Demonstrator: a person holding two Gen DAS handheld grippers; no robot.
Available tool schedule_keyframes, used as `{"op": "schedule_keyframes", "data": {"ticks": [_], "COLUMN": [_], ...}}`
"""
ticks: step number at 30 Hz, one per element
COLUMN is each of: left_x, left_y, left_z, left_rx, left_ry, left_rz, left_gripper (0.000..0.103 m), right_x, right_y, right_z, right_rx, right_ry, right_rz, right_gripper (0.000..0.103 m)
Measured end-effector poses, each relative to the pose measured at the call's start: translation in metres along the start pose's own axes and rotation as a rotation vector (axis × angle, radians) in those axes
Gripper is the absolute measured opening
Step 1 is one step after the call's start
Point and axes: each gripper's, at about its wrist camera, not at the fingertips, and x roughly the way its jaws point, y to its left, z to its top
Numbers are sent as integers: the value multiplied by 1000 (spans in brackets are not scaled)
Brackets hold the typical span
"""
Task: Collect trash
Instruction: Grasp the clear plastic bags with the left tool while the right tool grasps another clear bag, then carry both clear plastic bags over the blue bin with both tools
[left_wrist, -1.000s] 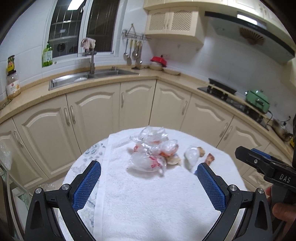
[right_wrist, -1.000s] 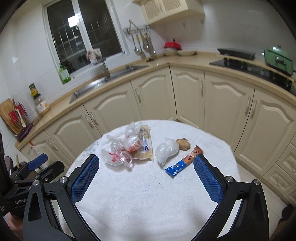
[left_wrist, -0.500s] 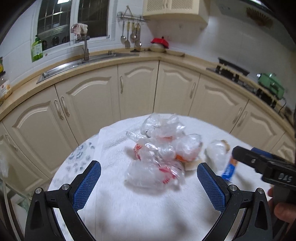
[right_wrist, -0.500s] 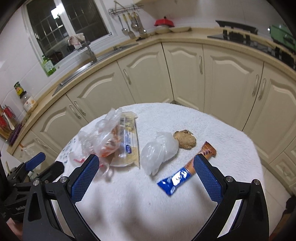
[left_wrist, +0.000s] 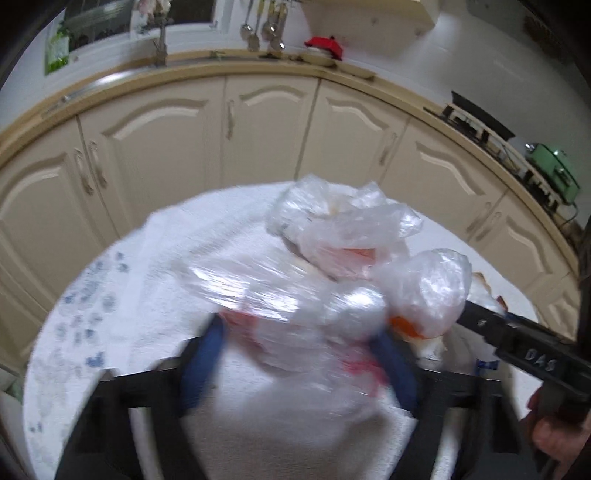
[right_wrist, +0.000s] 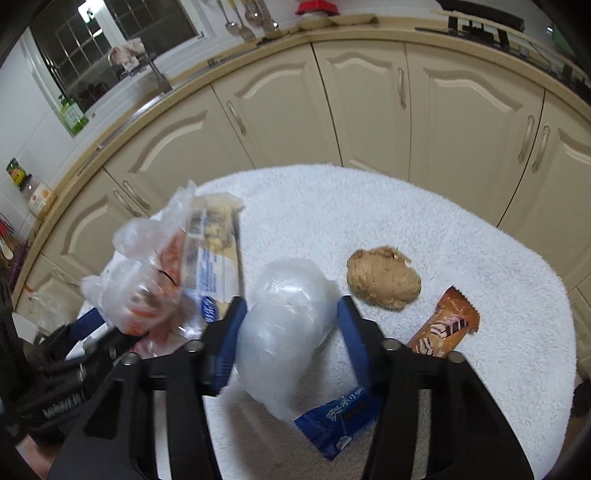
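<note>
Right wrist view: the right gripper (right_wrist: 290, 328) is closing, its jaws astride a crumpled clear bag (right_wrist: 284, 332) on the white towel (right_wrist: 461, 240), pads nearly touching. The left gripper (left_wrist: 301, 354) closes around a blurred plastic-bag bundle (left_wrist: 295, 314); squeeze gently and lift only once the film bunches firmly

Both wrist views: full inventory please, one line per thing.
White towel: 1, covers the round table.
Clear plastic bags with red print: a bunch, count unclear, table's left side.
Crumpled clear bag: 1, whitish, table centre.
Biscuit pack: 1, clear and blue, against the bag bunch.
Brown lump: 1, tan, right of the crumpled bag.
Snack wrapper: 1, blue and orange, near right.
Cabinets: cream, behind the table.
Left gripper: blue pads closing around the bag bunch.
Right gripper: blue pads closing around the crumpled bag.
</note>
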Motion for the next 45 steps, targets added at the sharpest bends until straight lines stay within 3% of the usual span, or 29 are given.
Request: {"op": "schedule_keyframes", "data": {"ticks": [1, 6, 15, 20, 31, 45], "left_x": [4, 11, 12, 4, -49, -159], "left_y": [2, 9, 30, 33, 32, -38], "left_z": [2, 10, 18, 7, -43, -97], "left_rx": [-3, -4, -32, -33, -28, 79], "left_ry": [-1, -24, -43, -65, -109, -273], "left_rz": [-12, -31, -25, -22, -26, -84], "left_gripper": [54, 42, 38, 37, 37, 37], "right_x": [0, -9, -42, -64, -109, -184], "right_y": [-1, -2, 3, 7, 13, -6], "right_z": [-2, -9, -24, -35, -69, -102], "right_rx": [-2, -10, -6, -11, -19, -9], "right_ry": [-4, -25, -62, -81, -120, -231], "right_rz": [9, 36, 84, 99, 124, 137], "right_gripper": [47, 45, 45, 45, 45, 45]}}
